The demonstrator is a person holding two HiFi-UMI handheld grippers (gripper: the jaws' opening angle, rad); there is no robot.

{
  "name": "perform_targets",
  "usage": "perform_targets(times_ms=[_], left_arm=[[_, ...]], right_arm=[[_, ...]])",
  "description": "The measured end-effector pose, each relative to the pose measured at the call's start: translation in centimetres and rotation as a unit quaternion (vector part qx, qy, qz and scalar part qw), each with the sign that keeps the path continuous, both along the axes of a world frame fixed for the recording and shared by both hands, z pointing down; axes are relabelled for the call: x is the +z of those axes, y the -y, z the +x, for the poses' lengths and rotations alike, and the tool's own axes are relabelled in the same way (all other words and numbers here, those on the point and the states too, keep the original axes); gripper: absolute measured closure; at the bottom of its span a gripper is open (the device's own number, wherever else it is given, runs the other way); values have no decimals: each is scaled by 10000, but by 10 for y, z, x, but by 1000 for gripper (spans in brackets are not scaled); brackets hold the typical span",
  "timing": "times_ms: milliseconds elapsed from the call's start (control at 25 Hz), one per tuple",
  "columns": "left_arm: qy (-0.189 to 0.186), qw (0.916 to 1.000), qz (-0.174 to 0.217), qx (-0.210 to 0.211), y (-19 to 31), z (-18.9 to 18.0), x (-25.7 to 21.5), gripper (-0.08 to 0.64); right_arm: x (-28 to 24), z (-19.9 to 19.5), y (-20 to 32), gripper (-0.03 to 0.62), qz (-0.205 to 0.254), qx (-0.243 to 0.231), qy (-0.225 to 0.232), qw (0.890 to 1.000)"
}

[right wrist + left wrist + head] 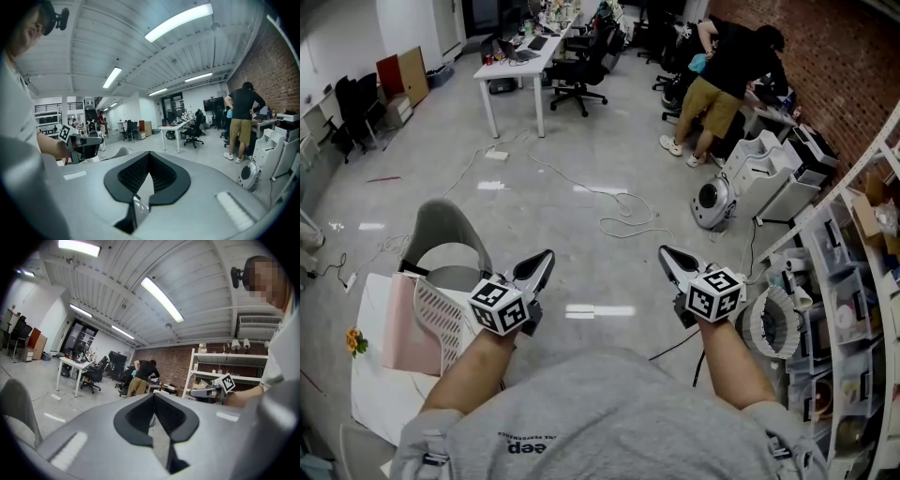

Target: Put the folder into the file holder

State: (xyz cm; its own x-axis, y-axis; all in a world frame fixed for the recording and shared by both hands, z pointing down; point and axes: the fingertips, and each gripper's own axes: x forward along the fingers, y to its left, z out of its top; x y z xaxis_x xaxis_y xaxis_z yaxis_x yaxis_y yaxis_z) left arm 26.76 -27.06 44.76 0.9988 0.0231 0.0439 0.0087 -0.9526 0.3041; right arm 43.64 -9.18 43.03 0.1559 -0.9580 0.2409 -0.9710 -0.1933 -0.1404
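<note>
One perforated white file holder (441, 319); flat pink folder (401, 333).

My right gripper (149, 154) has its jaws closed tip to tip, nothing between them. To its left I hold the left gripper (91, 145) roughly level; its jaws are too small here to read. Ahead stands a white table (176, 127) with an office chair (193, 132). At right a person (241, 123) bends forward by the brick wall (276, 70).

Left tool (542, 261), right tool (670, 257): closed, empty.
</note>
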Motion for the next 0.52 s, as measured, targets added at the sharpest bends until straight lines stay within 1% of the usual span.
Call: perform_targets(times_ms=[240, 520], left_arm=[[-14, 10000, 9, 18, -5, 1, -4, 502], [-54, 10000, 10, 67, 1, 1, -2, 502]], right_arm=[[-2, 2, -6, 589, 1, 0, -13, 10000], [-1, -1, 5, 589, 2, -15, -60, 10000]])
